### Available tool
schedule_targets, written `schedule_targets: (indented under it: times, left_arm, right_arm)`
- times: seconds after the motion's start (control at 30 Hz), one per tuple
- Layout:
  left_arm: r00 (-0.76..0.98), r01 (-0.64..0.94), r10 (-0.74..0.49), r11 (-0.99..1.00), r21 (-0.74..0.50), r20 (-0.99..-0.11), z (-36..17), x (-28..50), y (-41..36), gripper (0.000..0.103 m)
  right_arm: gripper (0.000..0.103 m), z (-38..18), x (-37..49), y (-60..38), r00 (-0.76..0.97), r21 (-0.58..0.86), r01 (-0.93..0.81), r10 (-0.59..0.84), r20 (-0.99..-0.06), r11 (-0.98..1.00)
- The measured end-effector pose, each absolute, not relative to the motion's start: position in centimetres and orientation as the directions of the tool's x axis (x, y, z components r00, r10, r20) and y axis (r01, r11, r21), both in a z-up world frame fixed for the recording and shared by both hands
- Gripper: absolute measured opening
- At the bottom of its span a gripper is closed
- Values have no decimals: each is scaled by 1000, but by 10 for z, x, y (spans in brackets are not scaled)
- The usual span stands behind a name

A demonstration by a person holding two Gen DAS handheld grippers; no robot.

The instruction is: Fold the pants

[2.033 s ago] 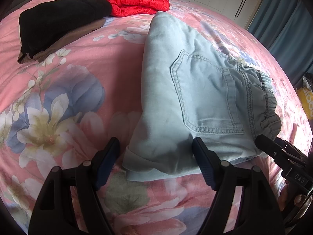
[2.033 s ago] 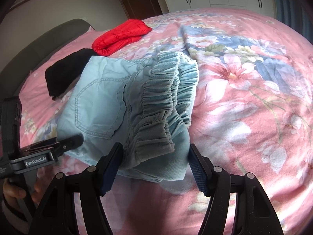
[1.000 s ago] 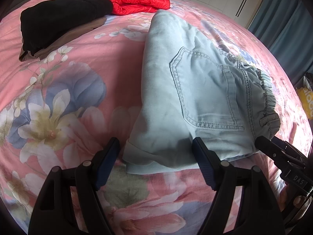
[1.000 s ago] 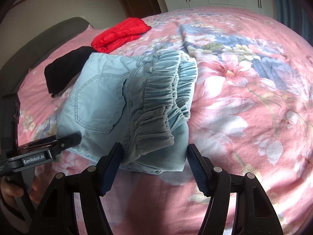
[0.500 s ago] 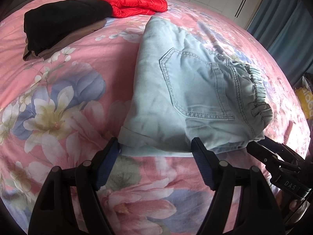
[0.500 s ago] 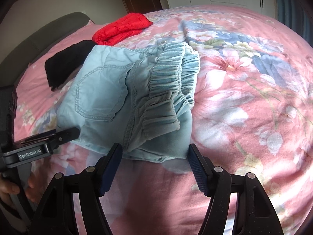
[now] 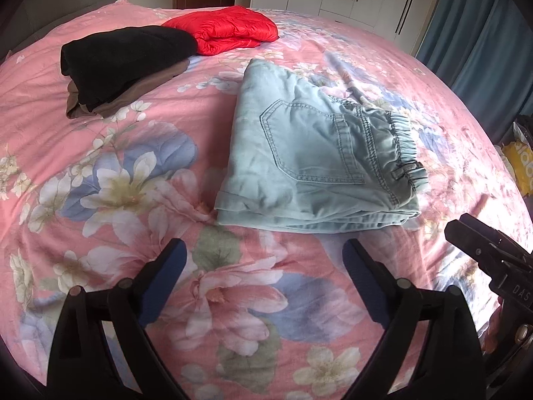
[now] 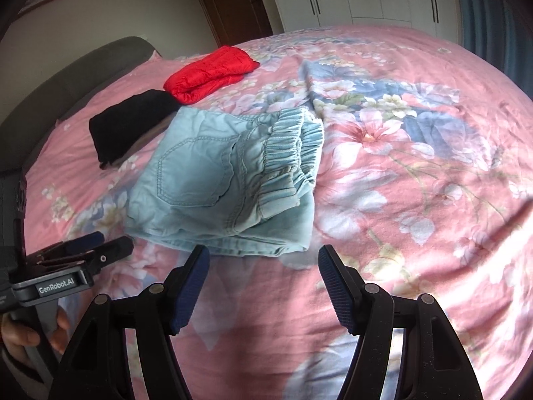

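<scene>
- The light-blue pants (image 7: 309, 163) lay folded in a compact stack on the pink floral bedspread (image 7: 100, 200), back pocket up and elastic waistband (image 8: 293, 153) to the right.
- The left gripper (image 7: 263, 263) hovered just short of the stack's near edge, jaws spread wide and holding nothing.
- The right gripper (image 8: 263, 266) sat close to the stack's near right corner, jaws likewise wide and empty.
- A black garment (image 7: 126, 56) and a red padded jacket (image 7: 226, 28) rested side by side, well apart from the pants, toward the grey headboard (image 8: 66, 76).
</scene>
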State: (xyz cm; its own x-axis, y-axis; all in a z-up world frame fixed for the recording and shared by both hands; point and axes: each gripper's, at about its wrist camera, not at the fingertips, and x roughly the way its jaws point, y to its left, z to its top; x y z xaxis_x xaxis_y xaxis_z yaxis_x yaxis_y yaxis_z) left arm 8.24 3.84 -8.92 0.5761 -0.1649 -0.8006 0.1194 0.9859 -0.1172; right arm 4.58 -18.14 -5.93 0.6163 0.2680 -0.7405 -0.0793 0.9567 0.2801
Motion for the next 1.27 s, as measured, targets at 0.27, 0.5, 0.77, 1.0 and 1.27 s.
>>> schedule_targets:
  times: [0.27,0.5,0.77,1.0,1.27]
  left_arm:
    - [608,127,-154,987,-95,-779,-65,54,38,102]
    - [632,117,-119,992,-58,-766,-48,34,34,103]
    - [669,126,-112,991,-37,-735,-25,7,26,103]
    - [705,126,-109,992,-27,-701,-8,-9,23,103]
    - [706,112,-99,993,-28,-702,-5,-15,24,103]
  right_arm:
    - [83,-34,23,-186,665,273,-76,253,-703,959]
    - [99,-15,5,-187,700,265,-81,244,-671,961]
    - [102,5,-15,-182,736,229,-98,226,-638,968]
    - [102,20,-28,-181,763,222,-113,228,-605,968]
    - [102,28,-37,-178,776,209,-129,229,-587,969]
